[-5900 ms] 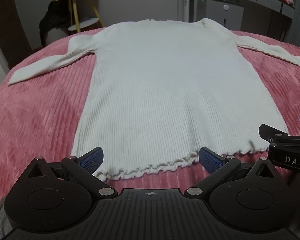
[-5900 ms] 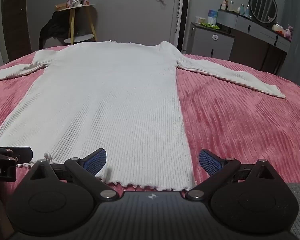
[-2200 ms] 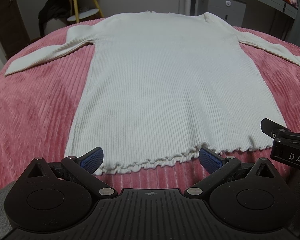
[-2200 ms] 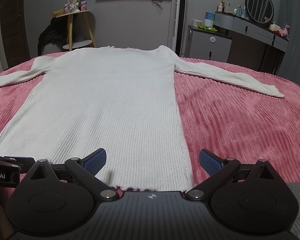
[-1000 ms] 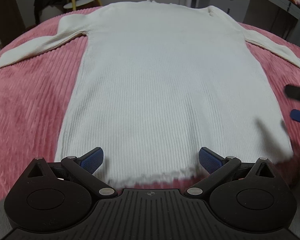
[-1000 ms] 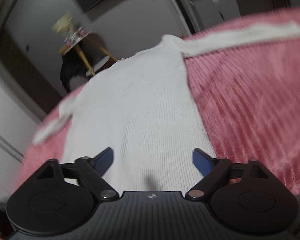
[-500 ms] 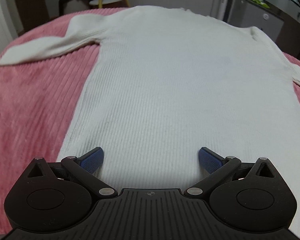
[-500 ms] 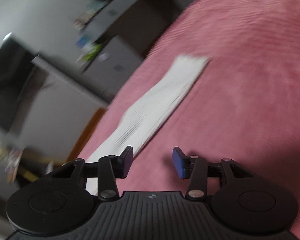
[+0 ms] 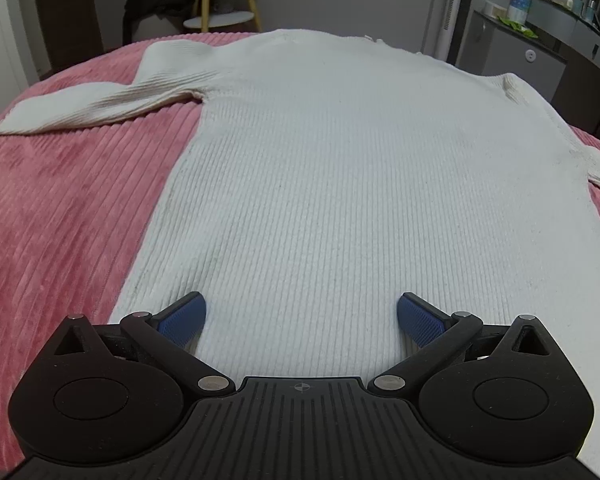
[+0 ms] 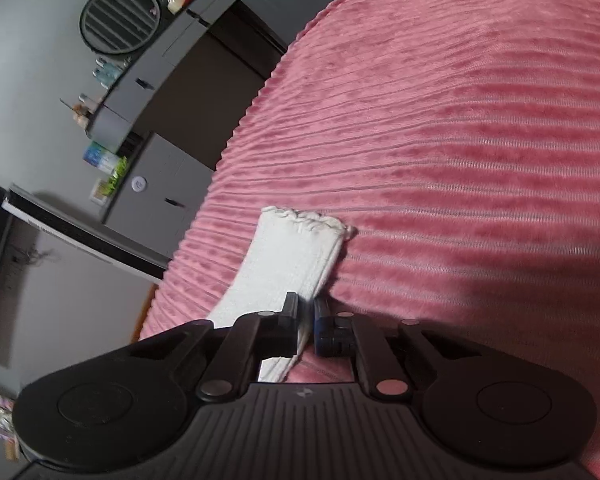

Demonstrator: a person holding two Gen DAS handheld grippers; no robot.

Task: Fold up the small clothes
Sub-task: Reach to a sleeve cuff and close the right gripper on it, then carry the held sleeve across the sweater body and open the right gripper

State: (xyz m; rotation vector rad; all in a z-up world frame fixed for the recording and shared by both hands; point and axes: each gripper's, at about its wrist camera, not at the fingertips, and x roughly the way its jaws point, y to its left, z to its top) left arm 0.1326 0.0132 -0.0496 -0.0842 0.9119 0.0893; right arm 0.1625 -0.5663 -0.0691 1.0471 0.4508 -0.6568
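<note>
Your left gripper [image 9: 301, 314] is spread wide, its two blue ribbed pads [image 9: 183, 314] far from each other, and nothing is between them. It hangs over the lower body of the white ribbed knit sweater [image 9: 340, 184]; you cannot tell from this view if the pads touch the fabric.

The sweater lies flat, front down or up you cannot tell, on the pink corduroy-like ribbed bedspread [image 9: 60, 216]. In the left wrist view its body runs from 6 o'clock up to 12 o'clock. One long sleeve goes out toward 10 o'clock and rests on the bedspread; the start of the other sleeve leaves the picture at 3 o'clock.

Your right gripper [image 10: 307, 316] has just been closing and is now pressed together on the sweater's right sleeve [image 10: 288, 264]. It pinches the edge of the sleeve a little back from the cuff. The frilled cuff [image 10: 306, 220] lies beyond the fingertips, toward 12 o'clock, and it rests on the bedspread. This camera is rolled, so the room looks tilted.

At 10 o'clock in the right wrist view stands a grey dresser [image 10: 160, 184] with small bottles on it, and above it a round dark mirror [image 10: 120, 18]. At 11 o'clock in the left wrist view a yellow-legged wooden stand [image 9: 224, 8] is behind the bed, with dark cloth beside it.
</note>
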